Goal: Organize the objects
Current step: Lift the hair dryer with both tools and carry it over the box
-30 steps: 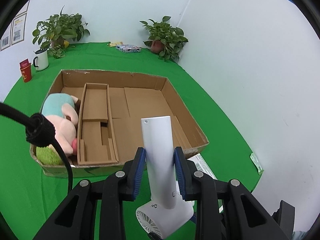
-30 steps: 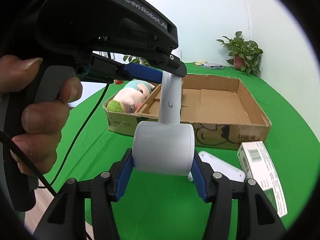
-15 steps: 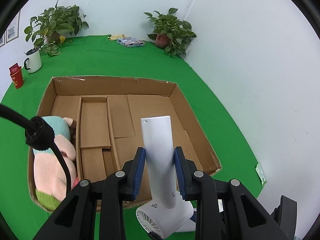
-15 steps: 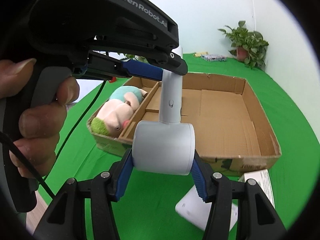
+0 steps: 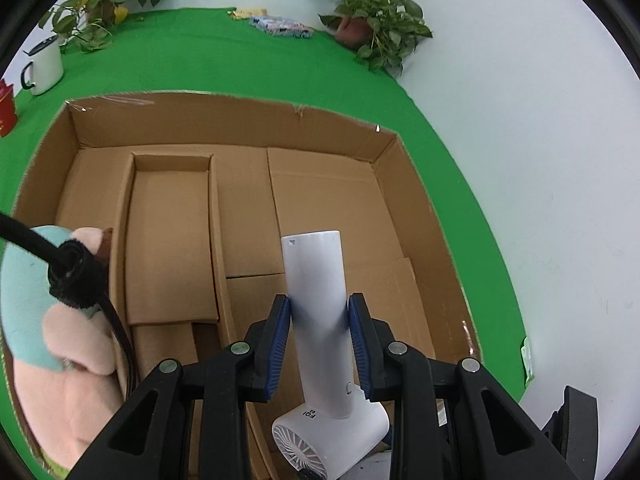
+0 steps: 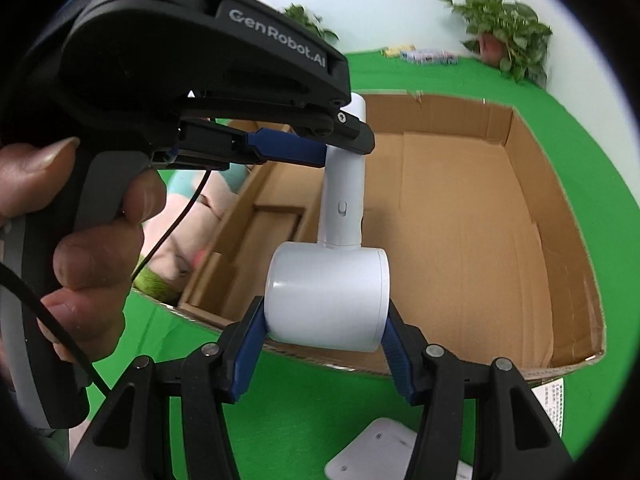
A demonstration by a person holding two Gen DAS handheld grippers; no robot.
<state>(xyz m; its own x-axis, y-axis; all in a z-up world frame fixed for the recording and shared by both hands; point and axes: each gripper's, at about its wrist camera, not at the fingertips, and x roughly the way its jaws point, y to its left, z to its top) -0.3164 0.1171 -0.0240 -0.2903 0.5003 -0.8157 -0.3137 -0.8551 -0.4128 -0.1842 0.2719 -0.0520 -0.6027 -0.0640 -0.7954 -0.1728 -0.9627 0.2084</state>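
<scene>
A white handheld fan (image 5: pixel 320 320) is held by both grippers above the cardboard box (image 5: pixel 248 116). My left gripper (image 5: pixel 319 344) is shut on the fan's handle. My right gripper (image 6: pixel 324 348) is shut on the fan's round head (image 6: pixel 326 298). The fan hangs over the box's wide right compartment (image 6: pixel 460 220). A pink and teal plush toy (image 5: pixel 52 340) lies in the box's left compartment, partly hidden by a black cable (image 5: pixel 72 276). The left gripper's body and a hand (image 6: pixel 92 240) fill the left of the right wrist view.
A white box (image 6: pixel 556 396) and a white flat device (image 6: pixel 380 452) lie on the green cloth in front of the cardboard box. Potted plants (image 5: pixel 376 28), a white mug (image 5: pixel 42 68), a red carton (image 5: pixel 6 108) and a packet (image 5: pixel 280 26) stand at the back. A white wall is on the right.
Both grippers have carried the fan forward, from in front of the box to over its right compartment. The box now fills more of both views.
</scene>
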